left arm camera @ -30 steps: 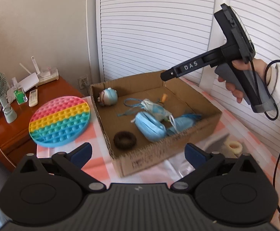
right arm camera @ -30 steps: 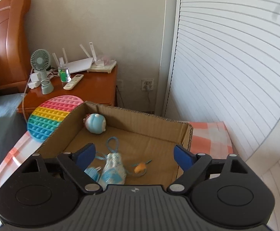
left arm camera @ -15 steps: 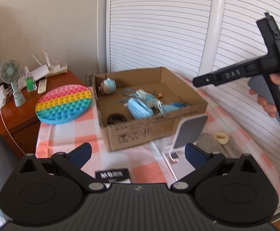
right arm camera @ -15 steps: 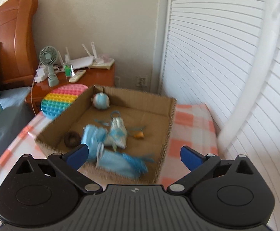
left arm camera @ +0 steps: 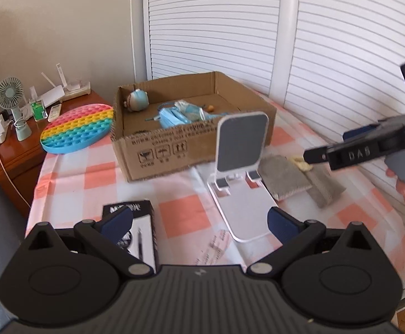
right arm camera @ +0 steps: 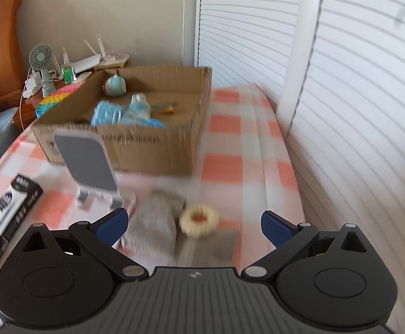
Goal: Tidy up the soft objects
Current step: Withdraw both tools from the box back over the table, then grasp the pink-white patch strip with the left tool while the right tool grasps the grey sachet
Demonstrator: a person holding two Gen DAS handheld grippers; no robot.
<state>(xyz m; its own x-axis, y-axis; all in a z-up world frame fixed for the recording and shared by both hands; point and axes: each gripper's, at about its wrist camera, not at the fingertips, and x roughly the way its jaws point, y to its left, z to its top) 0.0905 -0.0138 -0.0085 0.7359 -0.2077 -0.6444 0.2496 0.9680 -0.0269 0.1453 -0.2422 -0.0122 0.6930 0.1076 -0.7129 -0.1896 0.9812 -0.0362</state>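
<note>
- On the table [right arm camera: 247, 150], grey socks [right arm camera: 158, 222] and a cream scrunchie [right arm camera: 199, 220] lie before the box [right arm camera: 152, 150].
- Both grippers, left [left arm camera: 199, 221] and right [right arm camera: 192, 224], hang empty, fingers apart.
- Likely step: approach; next, lower the right one onto the scrunchie.

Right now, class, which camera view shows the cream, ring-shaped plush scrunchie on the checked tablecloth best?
The right wrist view shows the cream ring-shaped plush scrunchie best: the whole ring is visible beside the grey cloth, though blurred. In the left wrist view only a sliver shows, behind the right gripper and its fingers.
</note>
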